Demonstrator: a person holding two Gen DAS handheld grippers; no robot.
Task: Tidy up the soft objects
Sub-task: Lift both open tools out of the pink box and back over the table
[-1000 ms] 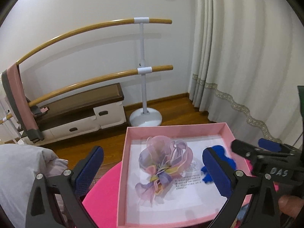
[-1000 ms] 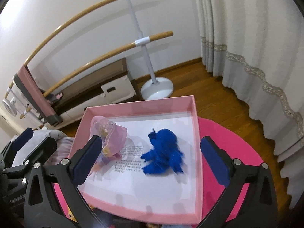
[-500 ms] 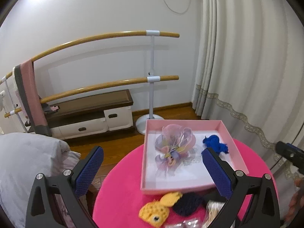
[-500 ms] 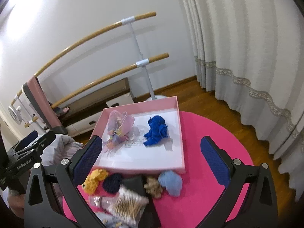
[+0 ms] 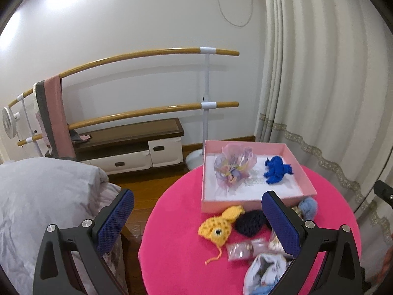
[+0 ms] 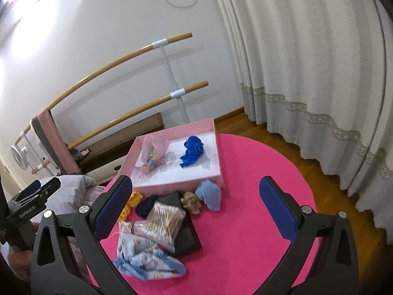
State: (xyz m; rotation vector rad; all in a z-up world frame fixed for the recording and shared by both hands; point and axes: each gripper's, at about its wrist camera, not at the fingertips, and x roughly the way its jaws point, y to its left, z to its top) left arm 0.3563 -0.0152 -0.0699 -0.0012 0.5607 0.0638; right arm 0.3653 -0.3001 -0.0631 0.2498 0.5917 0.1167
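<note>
the step in hand is judged to be the pause between placements: a pastel organza bow [image 5: 233, 169] and a royal-blue knitted piece [image 5: 277, 170] are lying in the pink box [image 5: 253, 205], and nothing is being carried. going left to right, the left gripper [image 5: 199, 223] is being held wide open and empty above the near-left edge of the pink round table [image 5: 176, 245], with a grey duvet [image 5: 44, 196] below its left finger. the loose pile is lying just in front of the box: a yellow crochet piece [image 5: 218, 228], a navy crochet piece [image 5: 250, 222], a beige scrunchie [image 6: 191, 202] and a light-blue knitted piece [image 6: 211, 196]. the right gripper [image 6: 196, 211] is likewise being held wide open and empty over the pile. the next move is judged to call for one soft piece being pinched and lifted over the box's near wall. open room is being left on the table's right half; the curtain [image 6: 307, 61] is hanging well apart.
</note>
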